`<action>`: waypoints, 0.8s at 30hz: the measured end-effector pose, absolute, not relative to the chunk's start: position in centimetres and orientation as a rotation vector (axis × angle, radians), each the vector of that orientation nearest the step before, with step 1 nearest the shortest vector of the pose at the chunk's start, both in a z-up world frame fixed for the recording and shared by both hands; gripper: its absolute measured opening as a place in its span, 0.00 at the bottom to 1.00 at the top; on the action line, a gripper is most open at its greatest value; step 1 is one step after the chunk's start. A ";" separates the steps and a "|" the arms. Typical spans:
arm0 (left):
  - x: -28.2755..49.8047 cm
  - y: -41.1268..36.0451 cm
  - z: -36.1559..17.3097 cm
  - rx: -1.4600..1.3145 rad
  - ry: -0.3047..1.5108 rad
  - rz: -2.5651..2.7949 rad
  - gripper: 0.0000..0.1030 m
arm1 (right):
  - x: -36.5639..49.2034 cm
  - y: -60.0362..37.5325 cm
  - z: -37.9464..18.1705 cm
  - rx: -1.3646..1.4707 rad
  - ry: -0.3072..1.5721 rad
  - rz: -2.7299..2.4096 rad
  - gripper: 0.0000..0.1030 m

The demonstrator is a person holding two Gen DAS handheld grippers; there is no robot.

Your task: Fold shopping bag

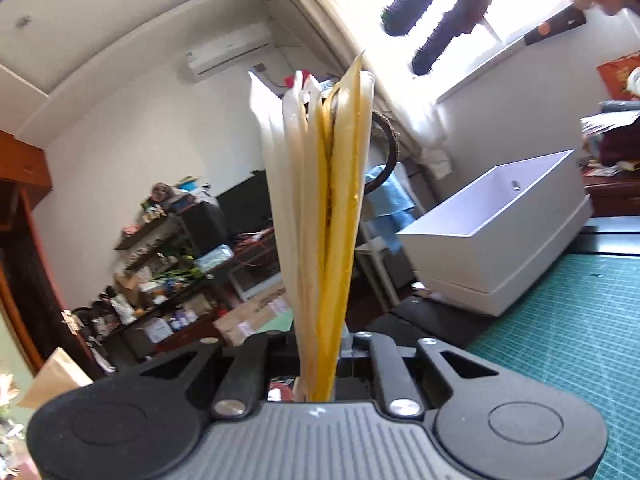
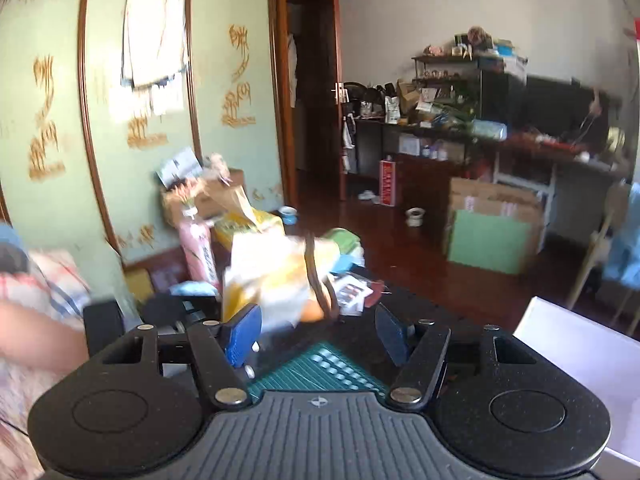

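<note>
Left gripper (image 1: pixel 320 360) pinched tight on the folded shopping bag (image 1: pixel 320 208) — cream and yellow layers standing edge-on, raised above the green cutting mat (image 1: pixel 568 320) on the table. Right gripper (image 2: pixel 316 332) spread, blue pads (image 2: pixel 240 332) bare, nothing between them — blurred bag (image 2: pixel 272 280) just ahead. Beyond, white box (image 1: pixel 500 240); farther, cluttered shelves (image 2: pixel 440 92).

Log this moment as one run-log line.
left gripper: shut on folded shopping bag | right gripper: open, empty | bag: off green mat
</note>
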State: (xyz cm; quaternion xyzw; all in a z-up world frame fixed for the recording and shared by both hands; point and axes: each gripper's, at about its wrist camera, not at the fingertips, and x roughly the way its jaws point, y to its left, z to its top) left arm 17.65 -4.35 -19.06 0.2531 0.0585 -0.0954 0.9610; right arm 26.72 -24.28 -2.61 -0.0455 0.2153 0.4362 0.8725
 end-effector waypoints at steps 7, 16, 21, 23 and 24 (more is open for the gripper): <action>17.4 -4.5 -18.9 0.498 0.111 -0.262 0.11 | 30.3 -25.5 -1.2 -0.058 0.587 1.062 0.16; 17.4 -4.9 -19.6 0.509 0.106 -0.304 0.11 | 31.5 -24.5 -1.2 0.000 0.687 1.143 0.20; 17.7 -4.8 -19.5 0.511 0.105 -0.303 0.11 | 31.9 -23.8 -1.5 0.016 0.719 1.170 0.04; 17.9 -4.8 -19.4 0.501 0.111 -0.294 0.11 | 32.1 -23.8 -1.6 0.029 0.725 1.168 0.04; 18.1 -4.9 -19.4 0.498 0.128 -0.283 0.11 | 32.1 -23.8 -1.6 0.038 0.728 1.170 0.03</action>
